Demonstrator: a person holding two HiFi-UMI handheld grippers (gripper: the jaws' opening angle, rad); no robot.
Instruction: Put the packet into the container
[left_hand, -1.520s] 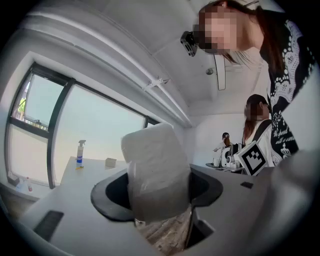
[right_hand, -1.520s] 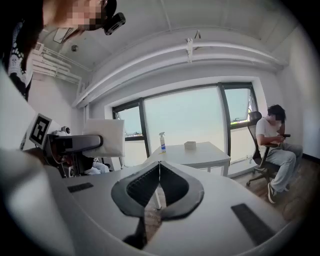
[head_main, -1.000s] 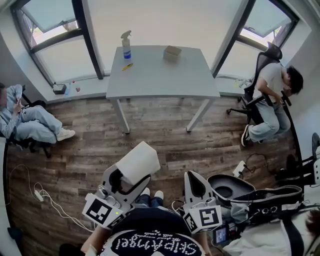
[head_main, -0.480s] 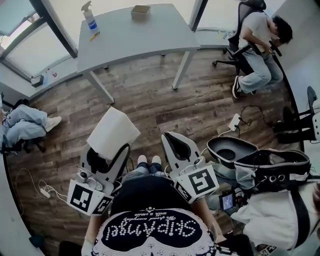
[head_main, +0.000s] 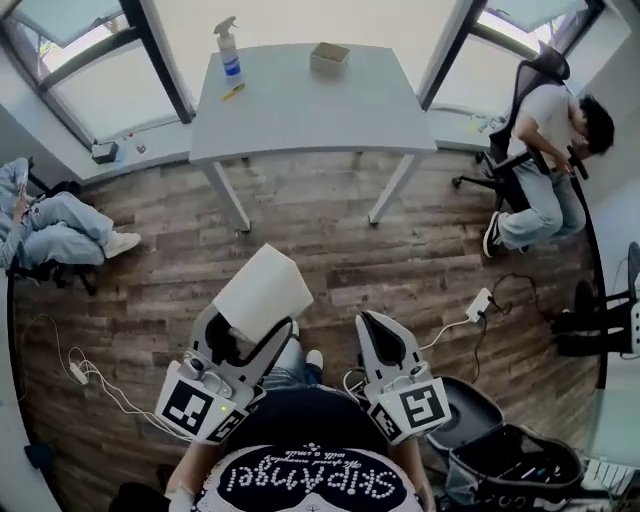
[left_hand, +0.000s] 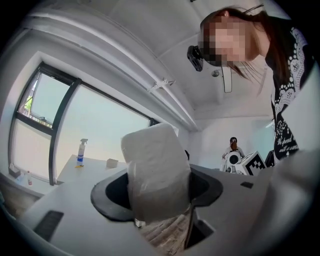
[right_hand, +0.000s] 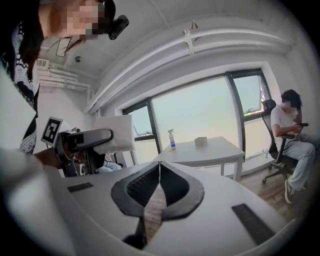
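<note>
My left gripper (head_main: 250, 335) is shut on a white packet (head_main: 264, 292), which stands up out of its jaws over the wooden floor; in the left gripper view the packet (left_hand: 156, 172) fills the gap between the jaws. To its right my right gripper (head_main: 378, 335) is shut with nothing in it; in the right gripper view its tips (right_hand: 159, 167) meet. The small beige open container (head_main: 329, 56) sits at the far side of the grey table (head_main: 310, 115), well away from both grippers. It also shows small on the table in the right gripper view, container (right_hand: 201, 141).
A spray bottle (head_main: 230, 55) and a yellow item (head_main: 233, 92) lie on the table's left part. People sit at the left (head_main: 45, 225) and on an office chair at the right (head_main: 545, 165). Cables (head_main: 75, 375) and a power strip (head_main: 480, 305) lie on the floor; an open case (head_main: 500, 455) sits at lower right.
The view has swung, first left then back right, so the table now sits more centred and nearer. Both grippers stay close together in front of me, the packet still in the left one.
</note>
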